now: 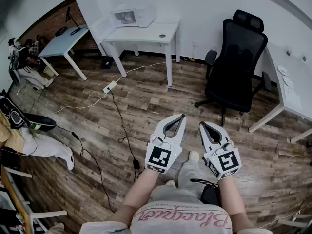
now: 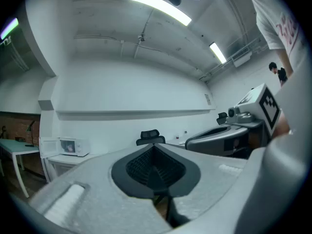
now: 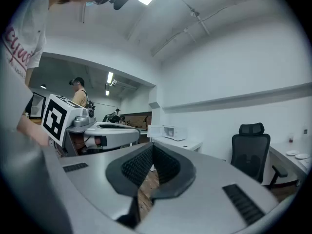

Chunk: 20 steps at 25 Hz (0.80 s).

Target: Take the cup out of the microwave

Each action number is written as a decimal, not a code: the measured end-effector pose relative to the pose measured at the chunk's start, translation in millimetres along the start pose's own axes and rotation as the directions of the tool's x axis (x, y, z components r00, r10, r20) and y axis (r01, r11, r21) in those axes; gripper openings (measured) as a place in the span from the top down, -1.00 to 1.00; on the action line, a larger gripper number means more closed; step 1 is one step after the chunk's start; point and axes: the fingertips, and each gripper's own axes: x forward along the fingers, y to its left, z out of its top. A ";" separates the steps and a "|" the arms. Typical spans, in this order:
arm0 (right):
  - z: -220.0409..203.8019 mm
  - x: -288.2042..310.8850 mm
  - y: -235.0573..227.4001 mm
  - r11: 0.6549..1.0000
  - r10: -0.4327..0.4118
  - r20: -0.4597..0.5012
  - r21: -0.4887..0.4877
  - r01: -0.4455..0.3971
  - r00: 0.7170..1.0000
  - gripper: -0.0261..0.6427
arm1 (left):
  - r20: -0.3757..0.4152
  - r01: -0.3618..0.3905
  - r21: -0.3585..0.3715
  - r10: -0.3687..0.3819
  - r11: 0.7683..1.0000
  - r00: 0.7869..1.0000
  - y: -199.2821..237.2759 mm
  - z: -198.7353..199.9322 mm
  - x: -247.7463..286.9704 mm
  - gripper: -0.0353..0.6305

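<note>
1. While the person stands on the wooden floor (image 1: pixel 146 106), both grippers are held level and side by side in front of the body, pointing towards the far wall.
2. The left gripper (image 1: pixel 182 116) has its jaws closed tip to tip, and nothing sits between the ribbed pads.
3. The right gripper (image 1: pixel 202 124) is likewise closed at the tips and holds nothing. Only floor shows through the narrow slit lower down between its jaws.
4. The microwave (image 1: pixel 144 16) sits on the white table (image 1: pixel 156 35) against the far wall, towards the table's left end and well apart from both grippers.
5. A pale round shape (image 1: pixel 127 17) shows in the microwave's front in the head view. It may be the cup, but it is too small to tell.
6. A black office chair (image 1: pixel 239 62) stands to the right of the white table, between it and a white desk (image 1: pixel 292 99) at the right edge.
7. A power strip (image 1: pixel 109 87) lies on the floor in front of the white table, with cables trailing from it towards the person.
</note>
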 end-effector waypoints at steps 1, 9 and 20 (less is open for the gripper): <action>4.8 -2.3 7.2 1.000 -0.001 0.012 -0.002 0.001 1.000 0.89 | -0.004 -0.008 0.003 0.008 1.000 1.000 -0.1 0.9 -7.3 0.88; 21.5 -19.9 40.1 1.000 -0.005 0.035 -0.005 0.005 0.999 0.89 | -0.015 -0.018 -0.044 0.017 0.999 1.000 -11.9 5.2 -44.0 0.88; 22.7 3.3 39.3 1.000 0.026 0.050 -0.013 -0.026 0.998 0.89 | -0.008 -0.011 -0.005 0.011 1.000 1.000 2.6 10.9 -39.9 0.88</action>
